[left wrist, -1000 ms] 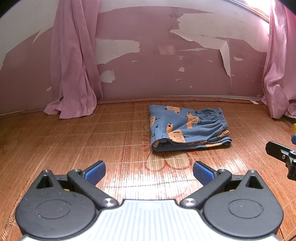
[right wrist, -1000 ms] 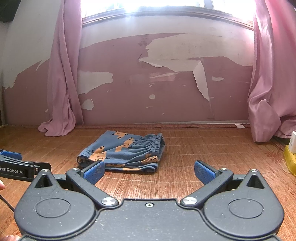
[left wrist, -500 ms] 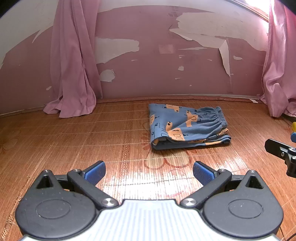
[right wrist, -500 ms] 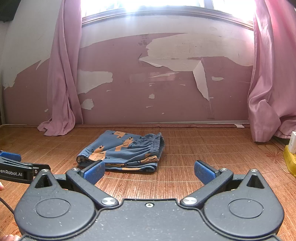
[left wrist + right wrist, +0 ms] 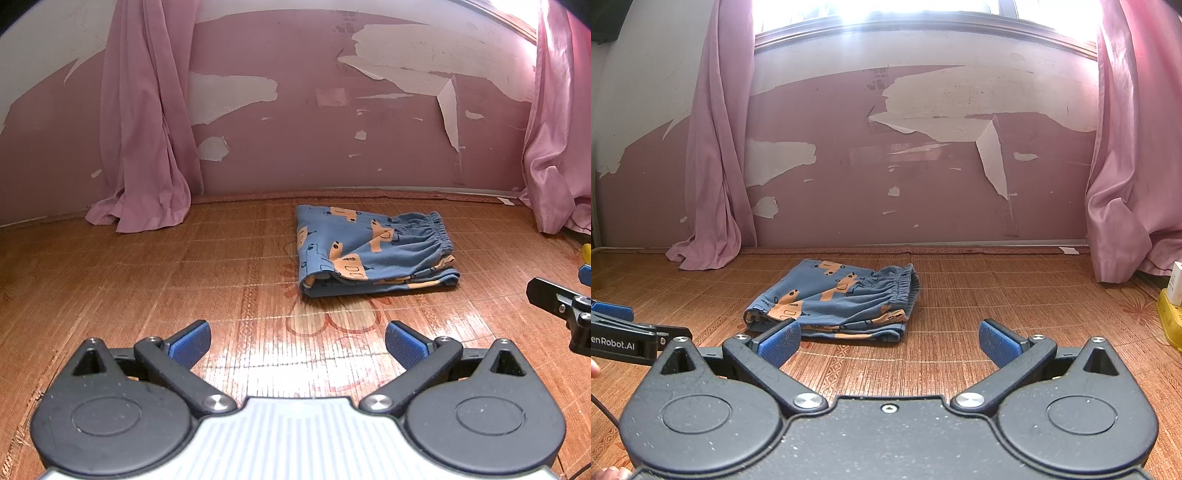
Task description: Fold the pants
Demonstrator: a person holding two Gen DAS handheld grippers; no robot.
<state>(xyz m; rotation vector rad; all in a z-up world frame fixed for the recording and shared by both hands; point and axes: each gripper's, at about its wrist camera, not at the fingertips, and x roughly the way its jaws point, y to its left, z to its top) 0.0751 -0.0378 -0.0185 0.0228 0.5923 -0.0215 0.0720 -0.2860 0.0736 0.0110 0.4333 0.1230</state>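
Observation:
Blue pants (image 5: 369, 251) printed with orange cars lie folded in a compact stack on the woven floor mat, elastic waistband to the right. In the right wrist view the same pants (image 5: 838, 302) rest ahead and left of centre. My left gripper (image 5: 297, 341) stands open well short of the pants, nothing between its blue pads. My right gripper (image 5: 888, 339) is open too, just short of the stack's near edge and empty. Each gripper shows at the edge of the other's view.
Pink curtains (image 5: 144, 140) hang to the floor at the left and the right (image 5: 1126, 166) of a peeling pink wall. A yellow object with a white box (image 5: 1172, 306) sits at the far right. Bare mat (image 5: 129, 280) stretches left of the pants.
Both grippers have drawn back slightly from the pants, which look a little smaller and farther. The pants have not moved and both grippers stay open.

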